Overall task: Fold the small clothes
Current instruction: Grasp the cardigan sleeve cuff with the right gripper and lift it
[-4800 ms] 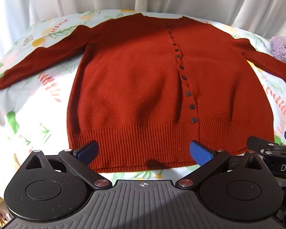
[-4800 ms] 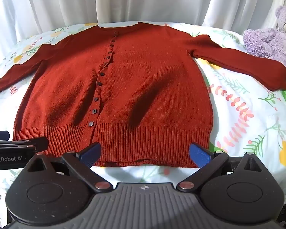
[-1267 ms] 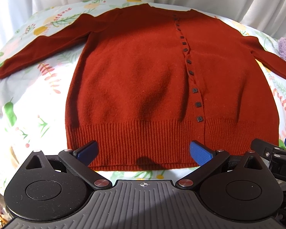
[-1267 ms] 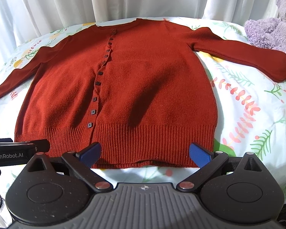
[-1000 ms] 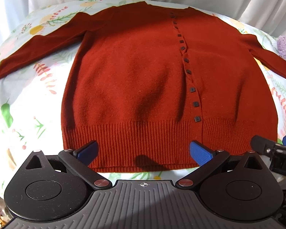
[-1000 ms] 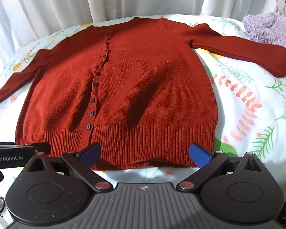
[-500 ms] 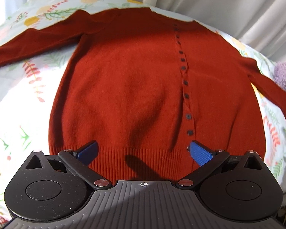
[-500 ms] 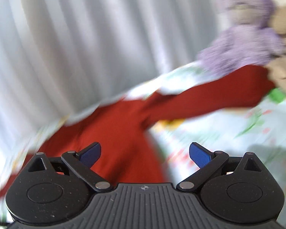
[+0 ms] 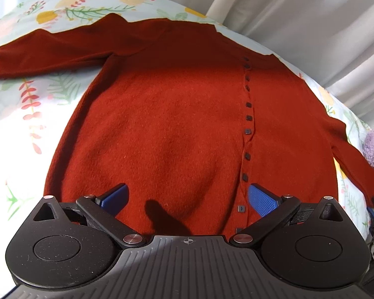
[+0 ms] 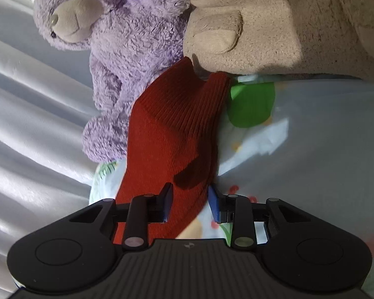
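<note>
The right gripper (image 10: 190, 205) straddles the cardigan's sleeve (image 10: 172, 134), jaws narrowed on either side of it; whether they pinch it cannot be told. The sleeve runs away, cuff against the purple bear (image 10: 117, 49). The left gripper (image 9: 187, 196) gapes wide over the cardigan (image 9: 177, 124), collar far, on the floral sheet (image 9: 17, 129).
</note>
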`<move>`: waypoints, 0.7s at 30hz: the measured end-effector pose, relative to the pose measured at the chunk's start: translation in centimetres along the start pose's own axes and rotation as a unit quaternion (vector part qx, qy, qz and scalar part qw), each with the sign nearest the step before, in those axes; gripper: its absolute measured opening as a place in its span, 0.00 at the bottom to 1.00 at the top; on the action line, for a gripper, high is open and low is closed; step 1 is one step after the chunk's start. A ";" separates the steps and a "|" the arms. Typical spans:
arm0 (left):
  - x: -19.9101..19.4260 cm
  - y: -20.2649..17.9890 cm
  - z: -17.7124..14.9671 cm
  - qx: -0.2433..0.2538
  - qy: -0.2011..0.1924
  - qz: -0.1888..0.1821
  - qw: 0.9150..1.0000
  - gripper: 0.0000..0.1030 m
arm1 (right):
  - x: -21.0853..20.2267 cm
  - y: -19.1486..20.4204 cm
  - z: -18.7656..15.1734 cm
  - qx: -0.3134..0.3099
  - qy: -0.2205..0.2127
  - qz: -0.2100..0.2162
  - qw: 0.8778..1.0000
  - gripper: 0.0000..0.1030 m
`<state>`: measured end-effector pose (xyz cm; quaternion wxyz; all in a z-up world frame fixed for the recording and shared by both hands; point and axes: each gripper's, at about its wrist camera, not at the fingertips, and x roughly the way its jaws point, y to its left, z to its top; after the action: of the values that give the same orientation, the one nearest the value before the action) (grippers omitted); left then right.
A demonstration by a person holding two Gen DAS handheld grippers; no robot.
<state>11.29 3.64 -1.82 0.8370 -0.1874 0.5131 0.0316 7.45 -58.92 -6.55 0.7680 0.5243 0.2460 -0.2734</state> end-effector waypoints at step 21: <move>3.8 -2.6 10.2 0.036 -0.029 -0.251 0.967 0.99 | -6.5 20.1 -22.9 -0.443 0.175 0.284 0.832 0.23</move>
<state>22.33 4.28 -0.28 0.8388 -0.2787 0.4259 -0.1930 14.26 -30.32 3.76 0.9059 0.2140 0.3113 0.1917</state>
